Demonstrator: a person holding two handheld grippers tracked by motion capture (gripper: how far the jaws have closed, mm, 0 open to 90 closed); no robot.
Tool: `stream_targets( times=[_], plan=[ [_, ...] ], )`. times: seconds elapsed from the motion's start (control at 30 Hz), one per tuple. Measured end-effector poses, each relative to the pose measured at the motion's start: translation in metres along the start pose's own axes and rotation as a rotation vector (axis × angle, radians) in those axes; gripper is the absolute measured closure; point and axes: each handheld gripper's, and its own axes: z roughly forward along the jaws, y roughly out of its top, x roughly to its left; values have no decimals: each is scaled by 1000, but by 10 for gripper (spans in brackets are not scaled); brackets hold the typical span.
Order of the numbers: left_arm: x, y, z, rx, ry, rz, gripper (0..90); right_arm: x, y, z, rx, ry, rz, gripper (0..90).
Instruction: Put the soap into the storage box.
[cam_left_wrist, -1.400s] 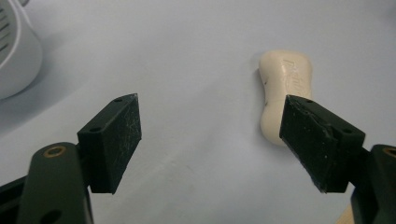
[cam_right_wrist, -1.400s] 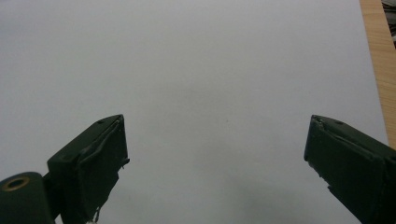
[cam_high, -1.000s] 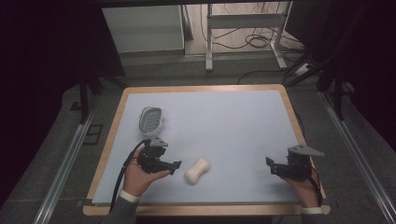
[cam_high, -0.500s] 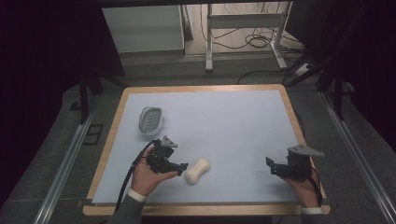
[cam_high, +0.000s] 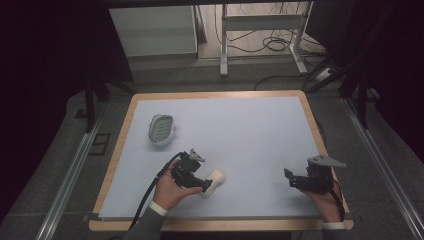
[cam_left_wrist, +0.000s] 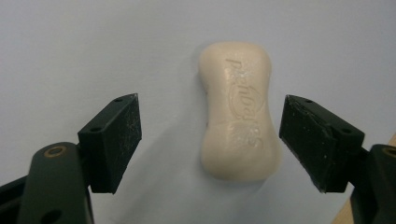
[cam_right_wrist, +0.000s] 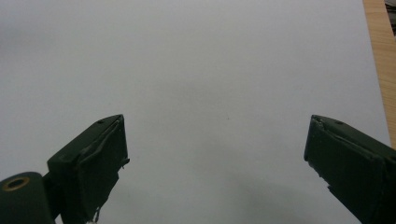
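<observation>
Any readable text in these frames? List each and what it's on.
Soap bar: one embossed word along its top face in the left gripper view; it looks like "palmolive", but the letters are shallow and soft, so that reading is unsure.
Soap dish: no text legible.
Left gripper, right gripper: no markings seen on the jaws.

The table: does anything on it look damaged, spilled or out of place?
Nothing stands out. The cream waisted soap bar lies whole and flat on the pale blue mat; the grey oval soap dish sits upright, apart from it.
</observation>
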Motion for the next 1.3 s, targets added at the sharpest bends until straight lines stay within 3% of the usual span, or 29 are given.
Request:
stream_targets(
  times=[0.53, 0.7, 1.1, 1.13, 1.3],
  plan=[
    [-11, 11, 28, 117, -21, 41, 230, -1, -1, 2, 11, -4, -3, 58],
    [-12, 14, 35, 150, -12, 54, 273, -1, -1, 2, 11, -5, -2, 58],
    [-14, 15, 41, 173, 5, 63, 440, -1, -1, 2, 8, -11, -3, 59],
    [-15, 15, 40, 167, 3, 63, 490, -1, -1, 2, 8, -11, -3, 60],
    [-14, 13, 39, 158, 9, 74, 495, -2, -1, 1, 4, -14, 0, 60]
  ],
)
